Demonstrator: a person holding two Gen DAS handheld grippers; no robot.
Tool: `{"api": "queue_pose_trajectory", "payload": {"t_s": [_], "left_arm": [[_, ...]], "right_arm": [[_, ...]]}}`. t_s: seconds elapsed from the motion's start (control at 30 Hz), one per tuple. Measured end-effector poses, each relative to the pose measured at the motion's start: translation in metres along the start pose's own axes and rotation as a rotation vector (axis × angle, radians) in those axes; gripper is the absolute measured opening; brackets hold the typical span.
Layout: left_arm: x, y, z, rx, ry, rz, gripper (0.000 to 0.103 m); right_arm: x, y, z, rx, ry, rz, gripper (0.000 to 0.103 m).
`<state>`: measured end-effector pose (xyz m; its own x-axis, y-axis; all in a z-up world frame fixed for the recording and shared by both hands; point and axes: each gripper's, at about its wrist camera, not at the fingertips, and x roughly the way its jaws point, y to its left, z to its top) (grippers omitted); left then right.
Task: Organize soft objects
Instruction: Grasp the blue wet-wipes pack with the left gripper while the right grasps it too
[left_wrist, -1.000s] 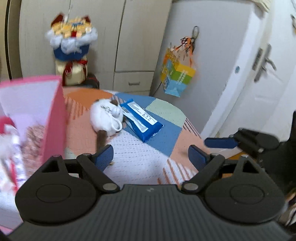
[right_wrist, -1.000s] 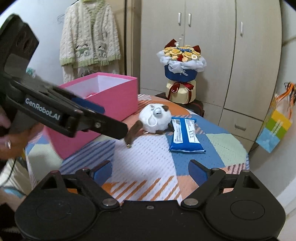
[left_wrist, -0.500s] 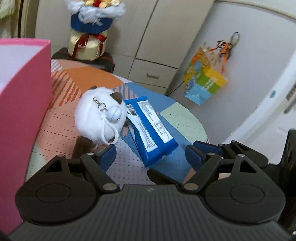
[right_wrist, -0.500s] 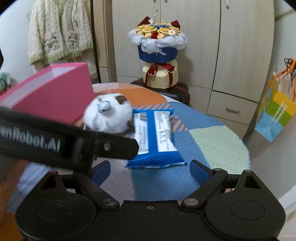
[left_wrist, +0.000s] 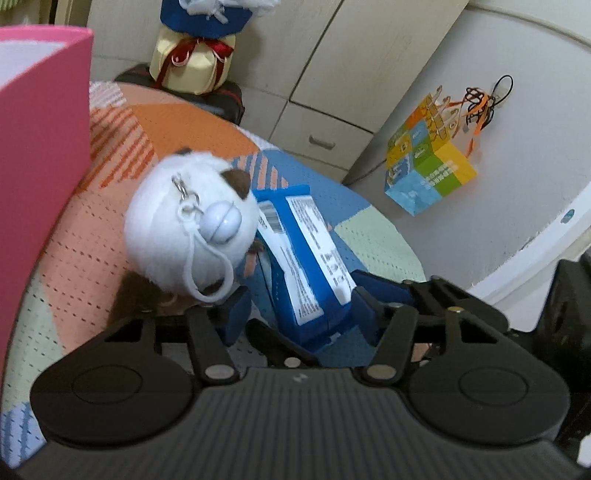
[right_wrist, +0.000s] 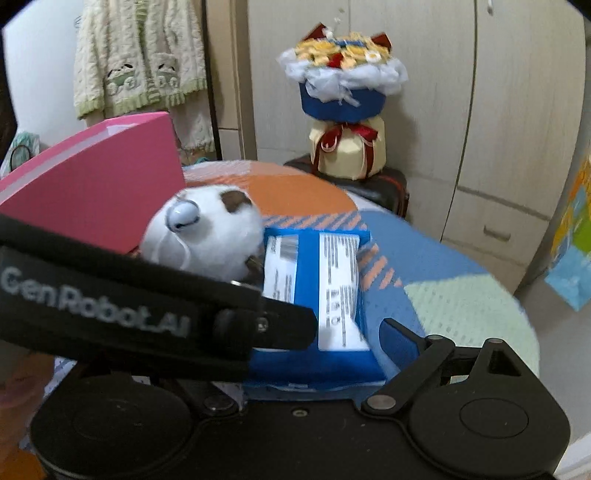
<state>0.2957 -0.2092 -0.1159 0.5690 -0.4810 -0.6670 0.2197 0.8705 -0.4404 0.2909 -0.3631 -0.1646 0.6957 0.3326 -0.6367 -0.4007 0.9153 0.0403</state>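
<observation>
Now both grippers are much closer to the things on the round table (left_wrist: 373, 236) than one second ago, when they were well back and the colourful cloth showed wide between their fingers. The left gripper (left_wrist: 299, 312) has come down over the blue packet (left_wrist: 303, 258); its blue pads stand on either side of the near end of the packet, spread wide, and I cannot tell if they touch it. The right gripper (right_wrist: 314, 339) is also low at the same packet (right_wrist: 314, 280). Its right finger is just beside the packet's near corner, but its left finger is hidden behind the black arm of the left gripper, which crosses this view, so whether it grips anything I cannot tell. The white plush toy (left_wrist: 192, 229) with brown ears lies touching the left side of the packet, its keychain loop hanging toward the left gripper. It has not moved from its place. The pink box (right_wrist: 96, 188) stands just beside the toy. Behind the table, the flower bouquet (right_wrist: 343, 92) stands before the wardrobe.
</observation>
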Motion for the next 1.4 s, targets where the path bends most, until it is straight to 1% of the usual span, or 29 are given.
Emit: {"api": "queue_pose_trajectory", "payload": {"t_s": [0.07, 0.1, 0.13, 0.2, 0.23, 0.33, 0.43, 0.5, 0.6, 0.67, 0.73, 0.77, 0.83, 0.9, 0.93, 0.97, 1.07, 1.1, 1.2, 1.33, 1.4], "left_arm": [[0.002, 0.001, -0.001, 0.009, 0.004, 0.003, 0.05], [0.003, 0.001, -0.001, 0.011, 0.004, 0.004, 0.047], [0.004, 0.002, -0.001, 0.011, 0.002, 0.003, 0.045], [0.005, 0.004, 0.0, 0.003, 0.0, -0.004, 0.045], [0.006, 0.005, 0.0, -0.001, 0.001, -0.008, 0.045], [0.008, 0.006, -0.001, -0.008, 0.002, -0.016, 0.045], [0.006, 0.01, -0.002, -0.035, 0.004, -0.036, 0.045], [0.006, 0.013, -0.003, -0.045, 0.011, -0.048, 0.045], [0.006, 0.017, -0.005, -0.044, 0.023, -0.066, 0.045], [0.006, 0.016, -0.006, -0.025, 0.045, -0.084, 0.039], [0.005, 0.016, -0.008, -0.008, 0.054, -0.078, 0.033], [0.005, 0.017, -0.009, -0.004, 0.054, -0.075, 0.033], [0.005, 0.016, -0.011, 0.0, 0.053, -0.073, 0.032], [0.005, 0.016, -0.013, 0.016, 0.051, -0.074, 0.032], [0.004, 0.016, -0.013, 0.021, 0.053, -0.078, 0.033], [0.004, 0.016, -0.013, 0.03, 0.06, -0.086, 0.033], [-0.001, 0.014, -0.017, 0.027, 0.084, -0.105, 0.036], [-0.004, 0.01, -0.02, 0.044, 0.085, -0.103, 0.037], [-0.015, 0.005, -0.029, 0.094, 0.076, -0.09, 0.036], [-0.033, -0.001, -0.042, 0.157, 0.063, -0.079, 0.034], [-0.04, -0.003, -0.049, 0.176, 0.066, -0.073, 0.033]], "right_arm": [[0.001, -0.002, -0.005, 0.025, 0.006, 0.016, 0.095], [0.001, -0.002, -0.008, 0.028, -0.007, 0.016, 0.095], [-0.001, -0.001, -0.01, 0.026, -0.011, 0.016, 0.095], [-0.002, 0.001, -0.013, 0.019, -0.02, 0.018, 0.092], [-0.002, 0.001, -0.013, 0.015, -0.025, 0.018, 0.086], [-0.005, 0.005, -0.014, 0.012, -0.032, 0.006, 0.081], [-0.012, 0.012, -0.016, 0.021, -0.021, -0.008, 0.078], [-0.019, 0.016, -0.02, 0.024, -0.01, -0.014, 0.078], [-0.03, 0.017, -0.028, 0.049, 0.008, 0.0, 0.078], [-0.033, 0.016, -0.031, 0.059, 0.014, 0.008, 0.08], [-0.033, 0.014, -0.031, 0.064, 0.02, 0.02, 0.083], [-0.031, 0.013, -0.031, 0.065, 0.022, 0.022, 0.084], [-0.026, 0.014, -0.03, 0.049, 0.016, 0.005, 0.084], [-0.021, 0.019, -0.03, 0.034, -0.005, -0.031, 0.079], [-0.021, 0.02, -0.029, 0.043, -0.01, -0.043, 0.074], [-0.022, 0.021, -0.028, 0.061, -0.01, -0.058, 0.07], [-0.029, 0.027, -0.028, 0.099, -0.008, -0.098, 0.063], [-0.031, 0.032, -0.03, 0.096, -0.023, -0.111, 0.063], [-0.037, 0.045, -0.04, 0.089, -0.051, -0.159, 0.062], [-0.051, 0.049, -0.049, 0.167, -0.075, -0.138, 0.062], [-0.057, 0.059, -0.053, 0.169, -0.073, -0.158, 0.062]]}}
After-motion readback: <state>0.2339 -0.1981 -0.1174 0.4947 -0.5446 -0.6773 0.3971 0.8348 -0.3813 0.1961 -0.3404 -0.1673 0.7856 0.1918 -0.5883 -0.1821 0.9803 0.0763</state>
